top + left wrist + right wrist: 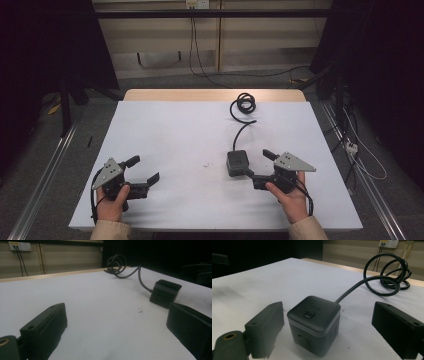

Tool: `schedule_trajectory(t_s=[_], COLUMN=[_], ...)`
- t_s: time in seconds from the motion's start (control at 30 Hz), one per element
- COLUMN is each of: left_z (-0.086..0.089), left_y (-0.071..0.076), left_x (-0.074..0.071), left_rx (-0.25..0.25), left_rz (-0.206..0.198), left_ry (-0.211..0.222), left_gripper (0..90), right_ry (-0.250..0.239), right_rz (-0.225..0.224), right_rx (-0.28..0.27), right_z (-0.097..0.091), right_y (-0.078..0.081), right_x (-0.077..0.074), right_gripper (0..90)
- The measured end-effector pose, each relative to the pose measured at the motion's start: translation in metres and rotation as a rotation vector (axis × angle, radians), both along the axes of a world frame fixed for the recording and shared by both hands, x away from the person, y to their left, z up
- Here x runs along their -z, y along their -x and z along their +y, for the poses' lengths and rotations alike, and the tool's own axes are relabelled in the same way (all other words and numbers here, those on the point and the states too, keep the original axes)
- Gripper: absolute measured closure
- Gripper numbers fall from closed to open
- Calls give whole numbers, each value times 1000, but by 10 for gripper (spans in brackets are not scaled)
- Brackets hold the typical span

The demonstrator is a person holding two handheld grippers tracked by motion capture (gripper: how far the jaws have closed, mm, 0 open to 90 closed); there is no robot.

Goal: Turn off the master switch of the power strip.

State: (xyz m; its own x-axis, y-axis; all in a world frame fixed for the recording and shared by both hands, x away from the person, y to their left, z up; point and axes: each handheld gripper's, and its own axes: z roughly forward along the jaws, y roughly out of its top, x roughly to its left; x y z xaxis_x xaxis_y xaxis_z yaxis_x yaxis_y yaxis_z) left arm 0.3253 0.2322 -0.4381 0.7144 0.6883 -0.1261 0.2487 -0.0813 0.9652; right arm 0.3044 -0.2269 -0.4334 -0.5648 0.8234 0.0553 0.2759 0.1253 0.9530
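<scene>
A black cube power socket (236, 162) with a button on top sits on the white table (190, 130), right of centre. Its black cable runs back to a loose coil (243, 103) near the far edge. My right gripper (257, 163) is open just right of the cube. In the right gripper view the cube (314, 312) stands between and slightly ahead of the spread jaws of that gripper (328, 308), apart from both. My left gripper (144, 169) is open at the front left, holding nothing. From my left gripper (117, 310) the cube (165, 293) is seen ahead to the right.
A wooden strip (215, 95) edges the table's far side. Wall sockets (20, 246) with plugged leads sit on the back wall. A small dark speck (205, 165) marks the table left of the cube. Cables (357, 155) lie on the floor at right.
</scene>
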Motion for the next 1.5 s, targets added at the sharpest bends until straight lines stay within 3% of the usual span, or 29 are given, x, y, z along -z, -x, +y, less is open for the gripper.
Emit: schedule_trajectory(t_s=[0.77,1.5], left_z=[0,0], left_y=[0,0], left_x=[1,1], left_rx=[1,-2], left_rz=[4,3], left_ry=[-5,-6], left_gripper=[28,28], right_ry=[10,8], right_rz=[0,-10], right_rx=[-21,-35], right_z=[9,12], right_y=[-5,-7], right_x=[-2,-5], right_gripper=[160,358])
